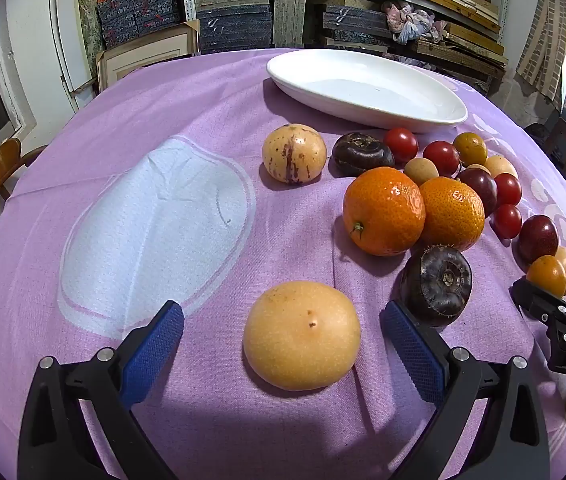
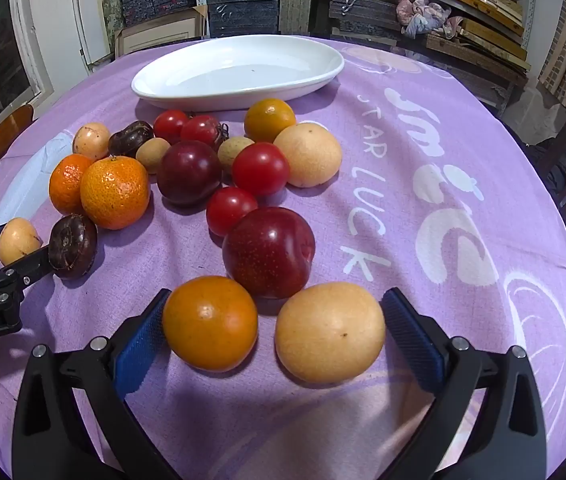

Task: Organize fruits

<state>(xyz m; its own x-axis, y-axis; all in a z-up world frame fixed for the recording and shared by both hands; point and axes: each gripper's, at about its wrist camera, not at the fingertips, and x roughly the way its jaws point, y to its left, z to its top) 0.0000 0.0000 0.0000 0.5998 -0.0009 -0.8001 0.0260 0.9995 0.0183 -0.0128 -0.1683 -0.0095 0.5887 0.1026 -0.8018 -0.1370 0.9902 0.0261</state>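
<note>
A purple tablecloth (image 1: pixel 211 96) is covering the table, with a pale printed patch at its left. The left gripper (image 1: pixel 282 322) is hovering with its jaws spread wide, released, a yellow pear (image 1: pixel 301 335) lying between the blue pads, touching neither. Just right of it a dark water chestnut (image 1: pixel 436 285) is sitting beside the right pad. Farther back, two tangerines (image 1: pixel 383 211) are resting against each other, with a speckled melon (image 1: pixel 294 153) to their left. At the far middle a white oval dish (image 1: pixel 363 88) is standing, with nothing in it. Cherry tomatoes (image 2: pixel 259 168) and dark plums (image 2: pixel 269 252) are lying scattered in front of it. At the right, the right gripper (image 2: pixel 275 318) is also gaping, released, with an orange fruit (image 2: pixel 210 323) and a pale yellow fruit (image 2: pixel 329 332) sitting between its pads, gripped by neither.
</note>
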